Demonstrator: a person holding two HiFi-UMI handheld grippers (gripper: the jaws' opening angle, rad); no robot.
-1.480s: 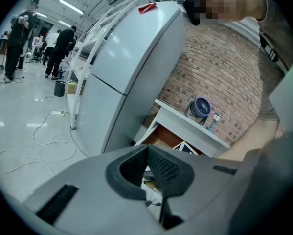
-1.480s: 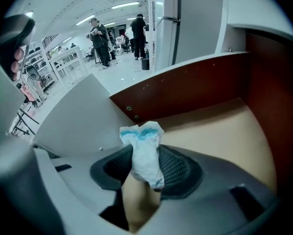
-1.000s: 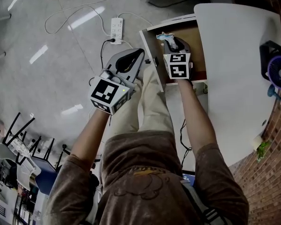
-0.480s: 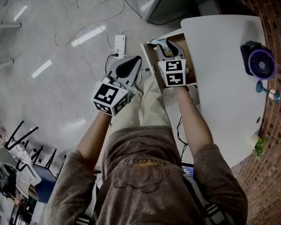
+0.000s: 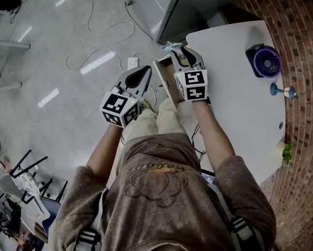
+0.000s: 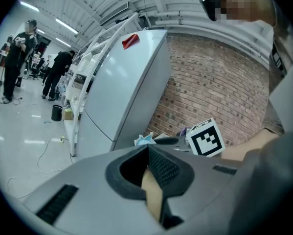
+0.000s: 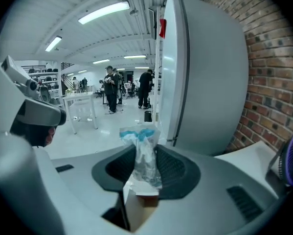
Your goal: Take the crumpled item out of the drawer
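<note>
Head view: the right hand-held gripper [image 5: 173, 50] grasps the crumpled item [image 5: 169, 46] above the far end of the open drawer [image 5: 164, 77], at the corner of the white desk [image 5: 240, 103]. The left hand-held gripper [image 5: 145, 71] hangs beside it, over the floor [image 5: 67, 98].

Left gripper view: its jaws meet, seemingly clenched on nothing.

Right gripper view: the pads pinch the crumpled item, pale with blue at the top, standing upright between them.

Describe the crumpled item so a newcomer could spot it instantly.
Start at the rounded white table. At its edge, above the open wooden drawer, is the right gripper. Pinched between its jaws is a crumpled clear plastic wrapper with blue print; the left gripper holds nothing.
</note>
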